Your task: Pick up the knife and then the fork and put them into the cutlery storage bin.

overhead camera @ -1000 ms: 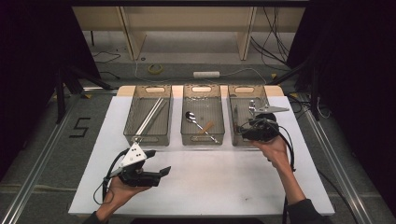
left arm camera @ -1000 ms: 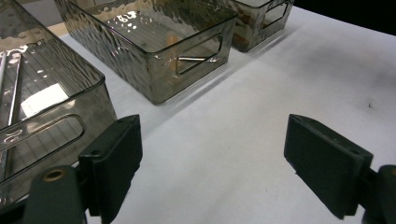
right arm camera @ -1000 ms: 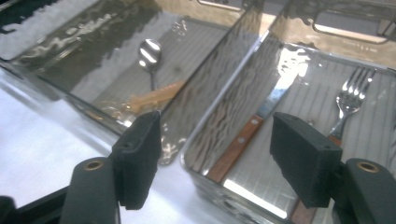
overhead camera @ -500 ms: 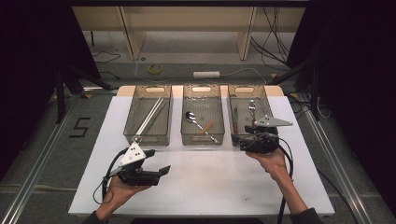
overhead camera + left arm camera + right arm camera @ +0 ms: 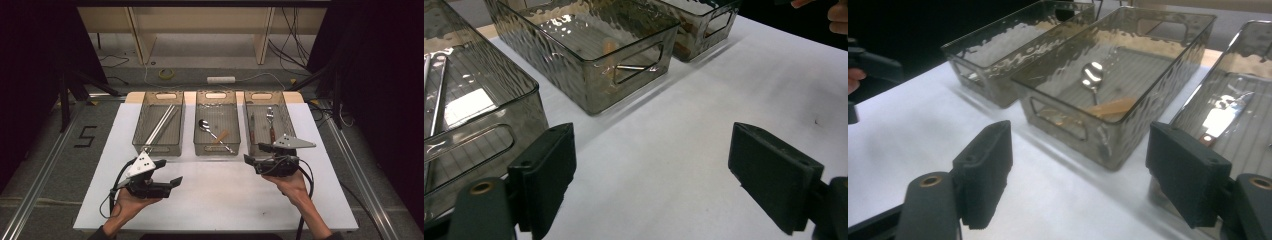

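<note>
white table top [image 5: 215,200] under everything, three smoked clear bins in a row at the far side. left bin [image 5: 159,129] has chopsticks [image 5: 161,125], middle bin [image 5: 216,127] a spoon [image 5: 206,126] with a tan strip beside it, right bin [image 5: 265,125] a fork [image 5: 270,120] and a second brown-handled utensil.

right gripper [image 5: 251,161] sits just short of the right bin's near wall, jaws wide apart with nothing between them, and they have just been opening further. seen along its own jaws, the middle bin stands straight ahead between them and the right bin runs past the right jaw, close to it. left gripper [image 5: 172,181] hovers low over bare table, jaws spread wide and empty; left bin is just beyond its left jaw.

risk, my read: right jaw is near that bin wall, so a swing across could knock or shove the bin and rattle the cutlery. trailing cable could drag too.

pose: right hand [image 5: 289,181] palm under the body, gripper level, pointing across toward the middle. left hand [image 5: 131,202] cradles its gripper from below, pointing right, forearm in from the near edge.
</note>
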Demonstrator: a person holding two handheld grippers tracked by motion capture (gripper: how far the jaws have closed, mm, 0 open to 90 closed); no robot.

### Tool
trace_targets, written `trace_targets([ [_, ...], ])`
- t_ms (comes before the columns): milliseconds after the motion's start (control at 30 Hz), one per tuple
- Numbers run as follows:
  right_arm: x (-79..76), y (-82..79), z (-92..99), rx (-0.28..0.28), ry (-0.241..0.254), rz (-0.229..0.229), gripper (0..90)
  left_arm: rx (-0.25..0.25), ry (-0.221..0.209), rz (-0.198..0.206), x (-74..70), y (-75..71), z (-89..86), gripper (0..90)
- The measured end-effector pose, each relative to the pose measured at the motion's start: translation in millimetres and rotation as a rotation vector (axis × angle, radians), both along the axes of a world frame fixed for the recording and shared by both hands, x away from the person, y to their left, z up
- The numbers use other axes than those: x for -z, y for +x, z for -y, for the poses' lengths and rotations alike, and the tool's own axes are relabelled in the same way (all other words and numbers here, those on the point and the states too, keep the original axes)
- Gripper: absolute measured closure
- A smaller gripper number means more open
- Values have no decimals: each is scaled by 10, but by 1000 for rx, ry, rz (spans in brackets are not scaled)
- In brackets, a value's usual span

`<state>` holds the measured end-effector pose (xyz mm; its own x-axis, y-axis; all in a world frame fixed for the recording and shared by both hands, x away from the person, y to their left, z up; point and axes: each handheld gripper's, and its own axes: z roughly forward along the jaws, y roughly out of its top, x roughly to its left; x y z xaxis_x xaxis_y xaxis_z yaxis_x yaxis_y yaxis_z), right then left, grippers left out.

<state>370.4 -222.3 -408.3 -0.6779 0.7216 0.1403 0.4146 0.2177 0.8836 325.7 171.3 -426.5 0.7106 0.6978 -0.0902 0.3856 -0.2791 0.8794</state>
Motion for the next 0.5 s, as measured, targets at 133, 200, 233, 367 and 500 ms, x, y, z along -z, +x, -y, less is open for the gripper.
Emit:
trace_targets([
  [133,15,-106,17,-10,9,9,264,0,-1,0,5,-14,-9,186],
  [200,18,-156,26,-11,14,12,264,-2,-6,-2,3,-13,-23,186],
  [233,20,-180,31,-9,17,13,264,-4,-12,-2,3,-10,-30,186],
  [367,41,-261,59,-12,28,23,264,-10,-27,-8,3,-1,-53,186],
  [500,83,-326,92,-18,32,23,264,-13,-28,-7,2,-1,-63,186],
])
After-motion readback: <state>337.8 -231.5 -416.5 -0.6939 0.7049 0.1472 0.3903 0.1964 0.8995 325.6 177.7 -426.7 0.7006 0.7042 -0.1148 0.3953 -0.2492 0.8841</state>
